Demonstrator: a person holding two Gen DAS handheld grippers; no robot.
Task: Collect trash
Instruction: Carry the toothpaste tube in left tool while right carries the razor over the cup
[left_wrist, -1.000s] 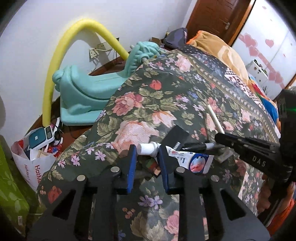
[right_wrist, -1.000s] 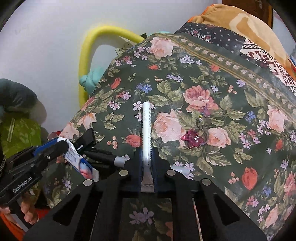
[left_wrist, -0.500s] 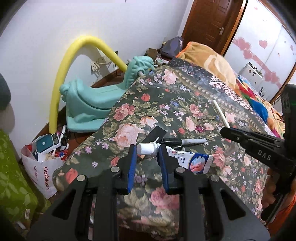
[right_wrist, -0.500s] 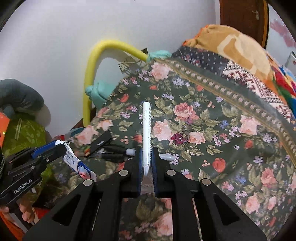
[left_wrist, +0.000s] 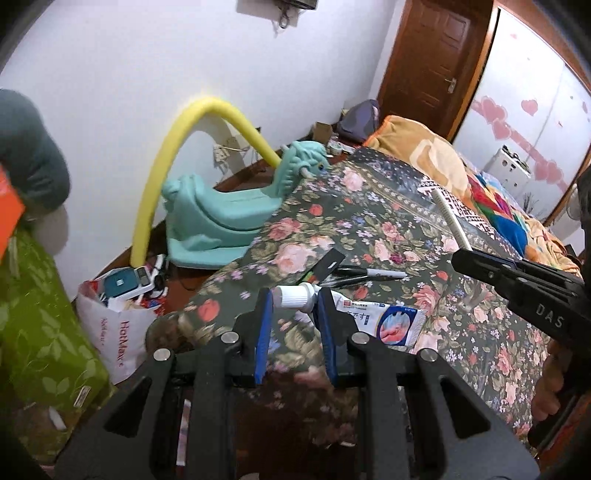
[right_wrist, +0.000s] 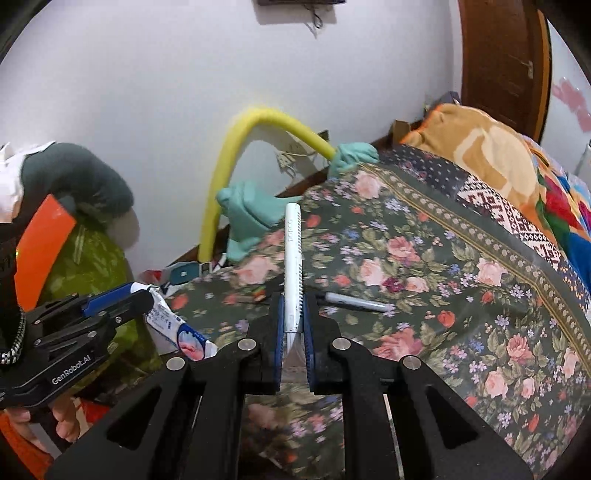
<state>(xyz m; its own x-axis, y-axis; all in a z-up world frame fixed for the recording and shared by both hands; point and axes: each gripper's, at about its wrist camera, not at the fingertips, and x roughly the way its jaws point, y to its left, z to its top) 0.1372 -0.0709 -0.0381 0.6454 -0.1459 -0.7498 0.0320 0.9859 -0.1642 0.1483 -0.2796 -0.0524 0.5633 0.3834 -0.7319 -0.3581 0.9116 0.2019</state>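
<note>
My left gripper (left_wrist: 294, 301) is shut on a white toothpaste tube (left_wrist: 373, 319), gripped at its capped neck and held above the near edge of the floral bed cover (left_wrist: 369, 229). My right gripper (right_wrist: 293, 312) is shut on a long white stick-shaped razor package (right_wrist: 293, 254) that points forward. The toothpaste tube also shows in the right wrist view (right_wrist: 173, 328), and the white package in the left wrist view (left_wrist: 452, 221). A black marker (left_wrist: 373, 273) and a flat black packet (left_wrist: 327, 264) lie on the cover.
A white paper bag (left_wrist: 118, 325) full of items stands on the floor left of the bed. A teal plastic rocker (left_wrist: 221, 210), a yellow foam tube (left_wrist: 173, 162) and a green bundle (left_wrist: 33, 325) crowd the wall side. Pillows and blankets (left_wrist: 428, 155) lie further up the bed.
Both grippers have pulled up and back from the bed cover, carrying the toothpaste tube and the white package. More of the floor, bag and wall has come into view.
</note>
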